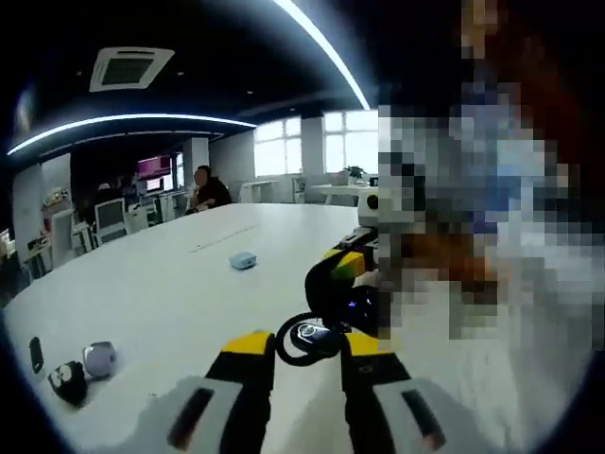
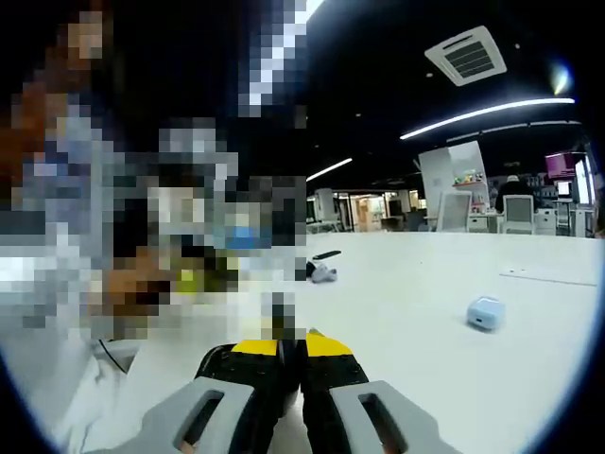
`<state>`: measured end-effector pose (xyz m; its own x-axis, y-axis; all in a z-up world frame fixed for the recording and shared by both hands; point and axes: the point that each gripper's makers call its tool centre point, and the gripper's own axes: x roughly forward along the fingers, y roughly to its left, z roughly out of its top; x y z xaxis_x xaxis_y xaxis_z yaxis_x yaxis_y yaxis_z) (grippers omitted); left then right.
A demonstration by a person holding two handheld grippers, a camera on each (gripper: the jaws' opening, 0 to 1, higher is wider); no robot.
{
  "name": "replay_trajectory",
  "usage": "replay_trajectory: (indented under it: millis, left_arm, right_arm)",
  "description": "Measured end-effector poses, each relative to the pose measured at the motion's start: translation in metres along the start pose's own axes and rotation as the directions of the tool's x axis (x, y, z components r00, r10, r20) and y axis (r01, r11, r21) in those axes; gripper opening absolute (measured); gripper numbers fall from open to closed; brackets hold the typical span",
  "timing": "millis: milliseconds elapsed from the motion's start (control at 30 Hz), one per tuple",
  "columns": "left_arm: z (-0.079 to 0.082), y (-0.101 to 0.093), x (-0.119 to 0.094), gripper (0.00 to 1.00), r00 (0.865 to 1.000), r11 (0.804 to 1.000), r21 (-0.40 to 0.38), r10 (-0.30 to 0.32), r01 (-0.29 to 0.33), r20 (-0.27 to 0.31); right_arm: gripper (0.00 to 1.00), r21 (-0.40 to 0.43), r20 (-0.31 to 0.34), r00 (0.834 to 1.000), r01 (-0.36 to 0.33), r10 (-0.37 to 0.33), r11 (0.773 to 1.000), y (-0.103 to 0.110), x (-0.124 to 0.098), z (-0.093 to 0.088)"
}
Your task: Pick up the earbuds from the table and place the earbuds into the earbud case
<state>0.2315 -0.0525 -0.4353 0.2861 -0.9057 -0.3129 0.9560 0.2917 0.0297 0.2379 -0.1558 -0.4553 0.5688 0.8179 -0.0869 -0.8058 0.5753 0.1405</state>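
Observation:
The light blue earbud case point(image 1: 243, 261) lies shut on the white table point(image 1: 170, 293), well beyond my left gripper point(image 1: 308, 348), whose yellow-tipped jaws stand open. My right gripper point(image 1: 345, 276) comes in from the right, just past those jaws. In the right gripper view the case point(image 2: 485, 313) sits off to the right, and my right gripper point(image 2: 291, 348) has its jaws pressed together; I see nothing between them. Small grey and black things point(image 1: 95, 361) lie at the near left, too small to tell if they are earbuds; they show far off as small things point(image 2: 324, 272).
A flat black item point(image 1: 36, 355) lies by the table's left edge. A person point(image 1: 206, 187) sits at the table's far end, with chairs and desks behind. Another person stands close on the right point(image 1: 492, 208). A paper sheet point(image 2: 558, 276) lies far right.

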Motion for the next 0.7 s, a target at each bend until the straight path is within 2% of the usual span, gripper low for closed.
replay_trajectory:
  millis: [300, 400, 467, 533, 600, 700]
  left_arm:
    - [-0.005, -0.023, 0.025, 0.30, 0.998, 1.000, -0.010, -0.023, 0.022, -0.052]
    - [-0.008, -0.023, 0.031, 0.30, 0.998, 1.000, -0.007, 0.024, -0.024, -0.064]
    - [-0.009, -0.024, 0.035, 0.30, 0.997, 0.998, -0.033, 0.044, -0.046, -0.064]
    - [-0.010, -0.020, 0.039, 0.30, 0.994, 0.994, -0.066, 0.088, -0.092, -0.061]
    - [-0.012, -0.020, 0.043, 0.30, 0.993, 0.992, -0.071, 0.105, -0.109, -0.060]
    - [-0.012, -0.017, 0.053, 0.29, 0.990, 0.980, -0.146, 0.134, -0.138, -0.031]
  right_arm:
    - [0.06, -0.009, -0.004, 1.000, 0.019, -0.019, 1.000, 0.000, 0.000, 0.002]
    - [0.06, -0.001, -0.015, 0.999, 0.052, -0.052, 0.999, -0.004, 0.000, 0.000]
    - [0.06, 0.000, -0.019, 0.997, 0.080, -0.080, 0.997, -0.007, 0.000, 0.000]
    - [0.06, -0.032, -0.028, 0.992, 0.119, -0.120, 0.992, -0.011, -0.001, 0.000]
    - [0.06, -0.043, -0.029, 0.989, 0.143, -0.144, 0.989, -0.011, 0.000, 0.001]
    - [0.06, -0.010, -0.012, 0.988, 0.157, -0.157, 0.988, -0.011, 0.000, 0.004]
